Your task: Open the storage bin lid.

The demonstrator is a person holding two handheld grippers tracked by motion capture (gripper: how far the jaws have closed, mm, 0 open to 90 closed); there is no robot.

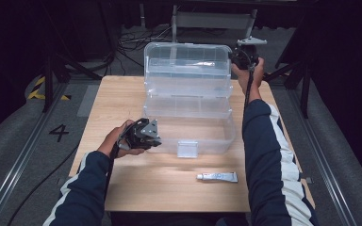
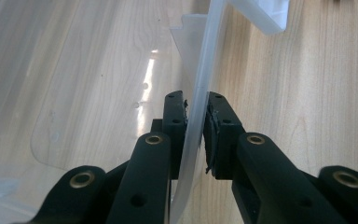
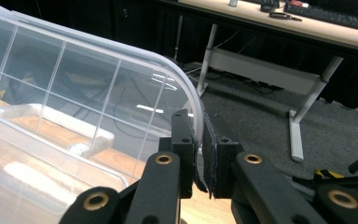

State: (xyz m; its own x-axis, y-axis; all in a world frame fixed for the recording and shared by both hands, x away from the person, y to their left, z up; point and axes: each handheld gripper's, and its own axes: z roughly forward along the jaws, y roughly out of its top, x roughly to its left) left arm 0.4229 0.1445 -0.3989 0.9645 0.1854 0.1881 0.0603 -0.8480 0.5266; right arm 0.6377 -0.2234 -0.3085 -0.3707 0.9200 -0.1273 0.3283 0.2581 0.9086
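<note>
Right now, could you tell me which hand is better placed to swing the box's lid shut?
The right gripper: it is clamped on the raised lid at its edge. The left gripper pinches the base wall, steadying it.

Left gripper (image 1: 154, 136) clamped near, right gripper (image 1: 239, 55) clamped, arm outstretched.

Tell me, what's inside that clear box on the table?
The box looks empty: through its clear walls only the wooden table shows. The raised lid has empty divided compartments. The inner tray's contents are too hazy to tell. A tube lies outside, in front.
</note>
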